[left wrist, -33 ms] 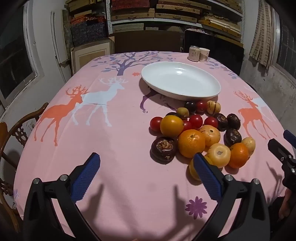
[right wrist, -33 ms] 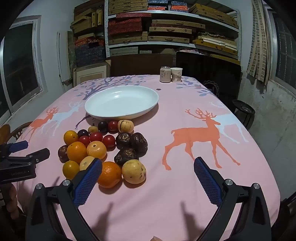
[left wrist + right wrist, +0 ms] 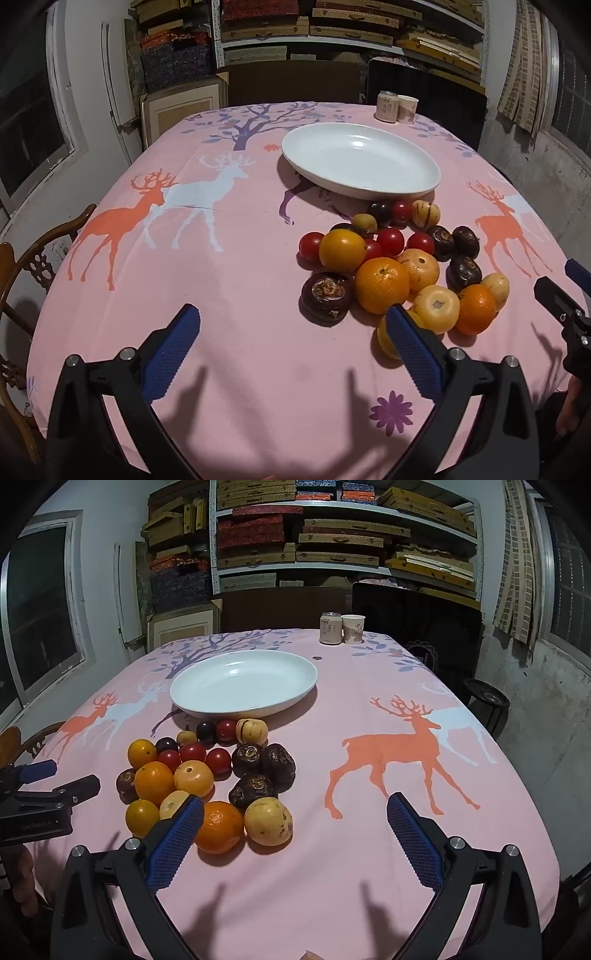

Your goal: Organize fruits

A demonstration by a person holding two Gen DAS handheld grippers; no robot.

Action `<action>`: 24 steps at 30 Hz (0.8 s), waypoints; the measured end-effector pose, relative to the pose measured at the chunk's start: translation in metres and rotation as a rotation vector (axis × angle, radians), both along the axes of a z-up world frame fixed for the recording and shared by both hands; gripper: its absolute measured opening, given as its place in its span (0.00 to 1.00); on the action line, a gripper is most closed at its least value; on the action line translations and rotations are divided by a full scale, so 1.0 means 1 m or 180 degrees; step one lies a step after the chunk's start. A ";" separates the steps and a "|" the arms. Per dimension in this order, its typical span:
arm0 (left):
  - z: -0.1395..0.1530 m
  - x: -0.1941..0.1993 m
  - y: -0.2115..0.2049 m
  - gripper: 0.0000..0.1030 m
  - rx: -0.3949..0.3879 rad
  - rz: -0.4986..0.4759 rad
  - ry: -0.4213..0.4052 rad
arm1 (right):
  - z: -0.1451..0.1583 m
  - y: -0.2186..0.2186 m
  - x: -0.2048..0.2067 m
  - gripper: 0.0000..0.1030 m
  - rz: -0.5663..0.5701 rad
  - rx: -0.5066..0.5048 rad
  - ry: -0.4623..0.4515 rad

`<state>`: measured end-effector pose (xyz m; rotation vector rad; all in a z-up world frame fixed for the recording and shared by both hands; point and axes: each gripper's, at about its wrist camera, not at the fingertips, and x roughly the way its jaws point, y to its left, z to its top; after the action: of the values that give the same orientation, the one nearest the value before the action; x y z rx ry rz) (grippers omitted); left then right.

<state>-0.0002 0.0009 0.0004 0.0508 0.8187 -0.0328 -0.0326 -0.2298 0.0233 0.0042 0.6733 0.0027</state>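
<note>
A pile of mixed fruit lies on the pink deer-print tablecloth: oranges (image 3: 382, 284), yellow fruits (image 3: 436, 307), red cherry tomatoes (image 3: 390, 240) and dark brown-purple fruits (image 3: 327, 298). The pile also shows in the right wrist view, with an orange (image 3: 218, 827) nearest. An empty white oval plate (image 3: 360, 159) (image 3: 243, 683) sits just beyond the pile. My left gripper (image 3: 291, 350) is open and empty, near and left of the pile. My right gripper (image 3: 295, 834) is open and empty, near and right of it.
A can (image 3: 330, 628) and a paper cup (image 3: 352, 628) stand at the table's far edge. A wooden chair (image 3: 22, 273) is at the left. Shelves of boxes fill the back wall. A black stool (image 3: 485, 698) stands right of the table.
</note>
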 end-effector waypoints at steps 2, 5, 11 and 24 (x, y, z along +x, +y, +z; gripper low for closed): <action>0.000 0.000 -0.001 0.96 0.0050 -0.0005 0.0004 | 0.000 0.000 -0.001 0.97 -0.0005 -0.0005 -0.0012; 0.002 -0.002 0.002 0.96 0.0064 0.0008 0.0011 | 0.000 0.000 -0.001 0.97 -0.0010 0.0003 -0.0008; -0.003 0.000 0.003 0.96 0.0011 0.0021 0.0042 | -0.004 0.011 -0.003 0.97 0.0034 -0.0023 -0.0012; -0.003 -0.001 0.008 0.96 -0.0011 0.0036 0.0011 | 0.000 0.007 -0.006 0.97 0.0090 0.0005 -0.0010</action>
<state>-0.0009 0.0085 -0.0026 0.0427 0.8224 -0.0236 -0.0382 -0.2233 0.0231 -0.0038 0.6703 0.0305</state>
